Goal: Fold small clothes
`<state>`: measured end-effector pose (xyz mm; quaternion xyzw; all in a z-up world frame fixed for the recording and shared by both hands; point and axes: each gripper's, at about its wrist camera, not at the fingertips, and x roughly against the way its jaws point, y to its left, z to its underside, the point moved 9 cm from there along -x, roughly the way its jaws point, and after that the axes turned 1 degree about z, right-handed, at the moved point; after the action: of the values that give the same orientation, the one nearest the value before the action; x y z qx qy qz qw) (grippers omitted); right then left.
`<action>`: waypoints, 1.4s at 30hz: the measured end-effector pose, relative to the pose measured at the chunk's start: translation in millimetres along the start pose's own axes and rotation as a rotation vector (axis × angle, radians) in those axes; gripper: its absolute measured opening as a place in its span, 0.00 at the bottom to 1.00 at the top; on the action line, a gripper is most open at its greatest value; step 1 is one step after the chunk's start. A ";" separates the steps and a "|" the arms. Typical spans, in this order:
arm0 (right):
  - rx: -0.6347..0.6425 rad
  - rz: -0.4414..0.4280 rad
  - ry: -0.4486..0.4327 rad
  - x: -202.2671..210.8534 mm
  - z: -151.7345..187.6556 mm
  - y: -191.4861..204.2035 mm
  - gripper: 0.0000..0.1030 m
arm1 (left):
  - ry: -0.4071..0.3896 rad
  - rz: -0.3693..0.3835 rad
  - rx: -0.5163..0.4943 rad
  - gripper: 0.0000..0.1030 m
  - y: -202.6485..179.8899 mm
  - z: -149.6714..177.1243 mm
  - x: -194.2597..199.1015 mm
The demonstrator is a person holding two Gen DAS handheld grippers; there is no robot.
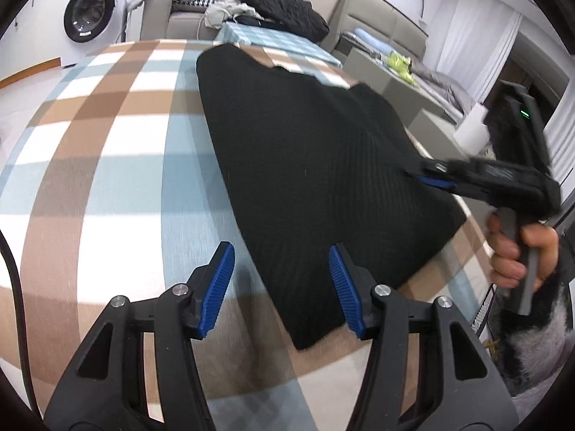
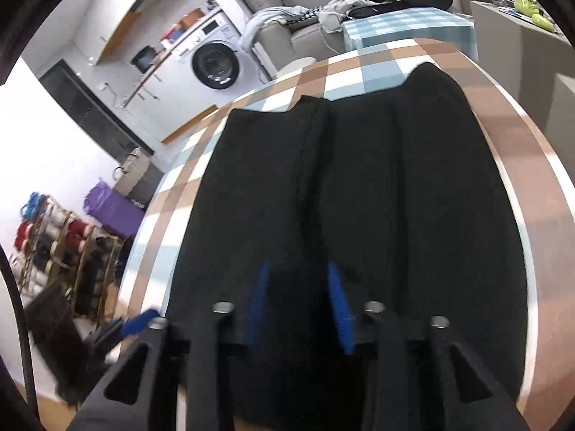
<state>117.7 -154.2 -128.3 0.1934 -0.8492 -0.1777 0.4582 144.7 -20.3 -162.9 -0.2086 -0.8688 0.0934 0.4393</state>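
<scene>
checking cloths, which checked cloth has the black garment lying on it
The brown, blue and white checked tablecloth under the black garment; the small teal-checked cloth behind bears other things.

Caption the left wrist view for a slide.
Open left claw straddles the edge of black clothing on a checked tablecloth.

The garment [image 1: 309, 165] is black with a fine diagonal rib pattern. The tabletop [image 1: 107, 136] carries a plaid cover of brown, pale blue and white squares. Each tool, left tool [image 1: 280, 287] and right tool [image 2: 298, 309], is black with ridged blue pads [image 1: 215, 287]. The far washing machine [image 1: 93, 10] is white with a dark door. A far side table [image 1: 258, 36] shows a pale blue and white check. The far sofa [image 1: 172, 18] is grey.
</scene>
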 end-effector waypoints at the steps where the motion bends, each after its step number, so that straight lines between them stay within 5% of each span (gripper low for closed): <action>1: 0.001 -0.020 0.016 5.1 10.2 -0.5 0.38 | 0.007 0.002 -0.001 0.50 -0.3 3.4 -0.4; 5: 0.052 -0.060 0.018 14.0 42.9 8.6 0.38 | 0.013 0.026 -0.004 0.50 -2.9 8.4 0.7; 9: 0.107 -0.063 0.007 14.2 44.2 17.5 0.08 | 0.013 0.030 -0.004 0.50 -3.9 5.4 1.4; 11: 0.135 -0.074 -0.014 21.6 41.8 22.6 0.07 | 0.011 0.025 -0.021 0.50 -6.8 5.4 3.2; 14: 0.138 0.088 0.086 8.1 53.1 -2.3 0.07 | 0.019 -0.015 -0.049 0.50 -7.6 10.3 3.1; 20: 0.117 0.026 0.051 6.1 31.6 3.7 0.25 | 0.026 0.004 -0.026 0.51 -4.1 15.2 4.6; 24: 0.062 0.052 0.034 -25.1 -10.4 2.8 0.26 | 0.013 -0.004 -0.016 0.51 0.8 9.2 6.5; 29: 0.023 0.063 0.057 -65.1 -55.8 4.8 0.26 | -0.008 -0.020 -0.002 0.51 7.2 -1.1 7.3; 33: 0.053 0.071 0.040 -76.2 -78.4 5.1 0.09 | -0.033 -0.015 0.034 0.51 11.6 -8.9 9.1; 37: 0.108 0.090 -0.083 -31.9 -76.5 15.8 0.07 | -0.042 -0.001 0.060 0.52 13.5 -15.1 8.7; 42: 0.048 0.175 -0.012 -47.9 -59.3 -16.3 0.08 | -0.021 0.006 0.057 0.53 10.8 -14.2 -2.3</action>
<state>194.7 -152.1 -139.4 0.1282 -0.8696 -0.1177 0.4621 160.3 -11.9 -159.8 -0.1974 -0.8698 0.1214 0.4356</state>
